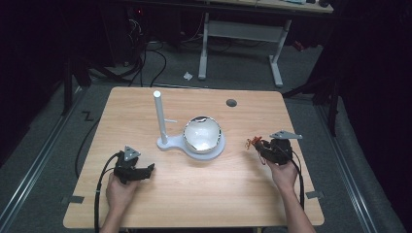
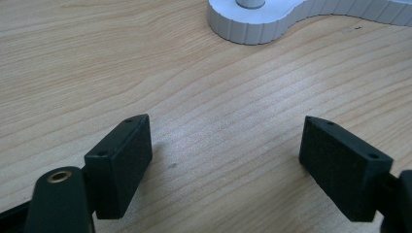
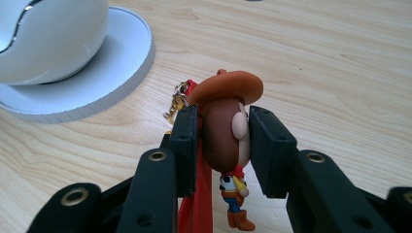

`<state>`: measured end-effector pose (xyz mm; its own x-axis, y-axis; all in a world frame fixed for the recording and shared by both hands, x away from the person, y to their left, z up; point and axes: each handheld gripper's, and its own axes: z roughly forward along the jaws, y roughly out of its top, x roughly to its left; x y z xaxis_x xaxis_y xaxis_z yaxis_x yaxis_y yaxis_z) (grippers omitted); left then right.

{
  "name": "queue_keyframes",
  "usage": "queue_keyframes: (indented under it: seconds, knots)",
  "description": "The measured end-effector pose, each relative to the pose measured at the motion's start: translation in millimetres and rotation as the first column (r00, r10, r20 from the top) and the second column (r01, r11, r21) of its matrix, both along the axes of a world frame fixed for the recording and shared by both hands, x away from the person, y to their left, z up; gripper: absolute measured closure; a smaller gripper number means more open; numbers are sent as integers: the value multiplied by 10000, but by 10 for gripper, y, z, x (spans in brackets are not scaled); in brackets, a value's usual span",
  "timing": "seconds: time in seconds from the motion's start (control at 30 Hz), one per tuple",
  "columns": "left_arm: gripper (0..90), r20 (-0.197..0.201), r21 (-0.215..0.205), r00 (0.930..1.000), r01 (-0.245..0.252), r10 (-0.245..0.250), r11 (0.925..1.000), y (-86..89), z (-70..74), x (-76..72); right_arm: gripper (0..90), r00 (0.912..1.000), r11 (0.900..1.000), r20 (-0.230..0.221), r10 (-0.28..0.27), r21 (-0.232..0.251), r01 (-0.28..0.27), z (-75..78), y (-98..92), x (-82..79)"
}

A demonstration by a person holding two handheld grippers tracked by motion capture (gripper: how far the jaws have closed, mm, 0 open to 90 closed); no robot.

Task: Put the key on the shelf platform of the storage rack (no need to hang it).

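A small cowboy figure keychain (image 3: 224, 131) with a brown hat, a red strap and a gold clasp is clamped by the head in my right gripper (image 3: 221, 145), just above the table at the right (image 1: 262, 145). A white stand (image 1: 194, 145) in the middle of the table carries an upright post (image 1: 160, 116) and a round white bowl (image 1: 202, 134). My left gripper (image 1: 148, 169) rests low at the front left, open, with bare wood between its fingers (image 2: 121, 160). The stand's base (image 2: 252, 24) lies ahead of it.
The wooden table (image 1: 194, 194) has a dark round hole (image 1: 231, 103) near its far edge. Tape strips mark the front corners. Cables trail from both grippers over the table's front edge. Beyond the table stand a desk frame and loose cables on the floor.
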<state>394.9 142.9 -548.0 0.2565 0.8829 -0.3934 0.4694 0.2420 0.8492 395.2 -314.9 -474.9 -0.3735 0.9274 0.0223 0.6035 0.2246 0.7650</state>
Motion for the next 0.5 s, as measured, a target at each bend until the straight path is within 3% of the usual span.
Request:
queue_keyframes:
  seconds: [0.5]
  knots:
    - [199, -2, 1, 10000, -3, 3, 10000, 0, 0, -1, 661, 9984, 9986, 285, 486, 191, -491, 248, 79, -157]
